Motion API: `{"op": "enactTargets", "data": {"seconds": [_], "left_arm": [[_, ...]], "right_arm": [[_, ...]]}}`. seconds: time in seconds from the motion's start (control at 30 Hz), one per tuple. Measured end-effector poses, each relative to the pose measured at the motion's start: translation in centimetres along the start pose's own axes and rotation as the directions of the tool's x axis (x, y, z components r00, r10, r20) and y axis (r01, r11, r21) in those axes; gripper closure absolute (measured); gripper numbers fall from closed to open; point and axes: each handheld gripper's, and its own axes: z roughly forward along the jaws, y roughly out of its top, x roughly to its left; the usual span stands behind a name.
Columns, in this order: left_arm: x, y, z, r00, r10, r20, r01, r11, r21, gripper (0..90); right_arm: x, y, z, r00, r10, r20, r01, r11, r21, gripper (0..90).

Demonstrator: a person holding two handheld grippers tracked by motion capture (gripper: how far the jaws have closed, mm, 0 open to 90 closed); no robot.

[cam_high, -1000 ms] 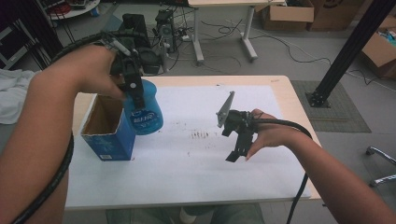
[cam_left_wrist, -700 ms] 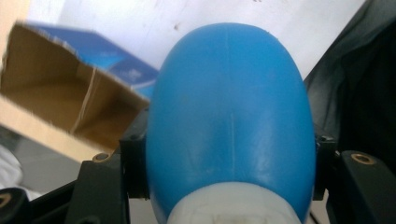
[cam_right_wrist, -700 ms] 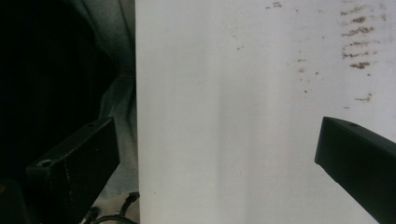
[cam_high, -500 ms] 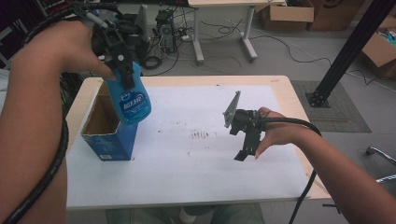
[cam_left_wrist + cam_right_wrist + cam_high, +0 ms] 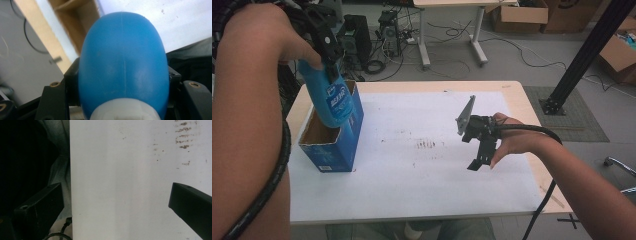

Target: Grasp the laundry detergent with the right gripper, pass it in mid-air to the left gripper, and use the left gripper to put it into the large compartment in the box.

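Blue bottle (image 5: 333, 102) pinched in your left gripper (image 5: 328, 54) above the box (image 5: 343, 145); lower it straight inside. Right gripper (image 5: 477, 159) jaws spread, empty.

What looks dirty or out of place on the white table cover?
Brown smudges stain the middle of the white cover; they look like dried marks. Otherwise nothing stands out: the box stands upright.
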Motion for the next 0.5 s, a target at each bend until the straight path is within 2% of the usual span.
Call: {"op": "enactTargets", "data": {"seconds": [0.17,0.33,0.5], "left_arm": [[1.3,-0.3,0.0,0.9949,-0.100,0.011,0.100,0.9949,-0.016,38.2],[2.6,-0.2,1.0,0.9872,-0.159,0.015,0.159,0.9866,-0.034,38.2],[3.6,0.4,2.9,0.9833,-0.182,0.011,0.182,0.9832,-0.015,38.3]], "right_arm": [[0.0,-0.2,-0.1,1.0000,-0.002,0.004,0.002,1.000,-0.003,0.0],[-0.1,-0.2,-0.1,1.0000,-0.004,0.008,0.004,1.000,-0.007,0.0],[-0.1,-0.3,-0.2,0.9999,-0.002,0.013,0.002,1.000,-0.009,0.0]]}}
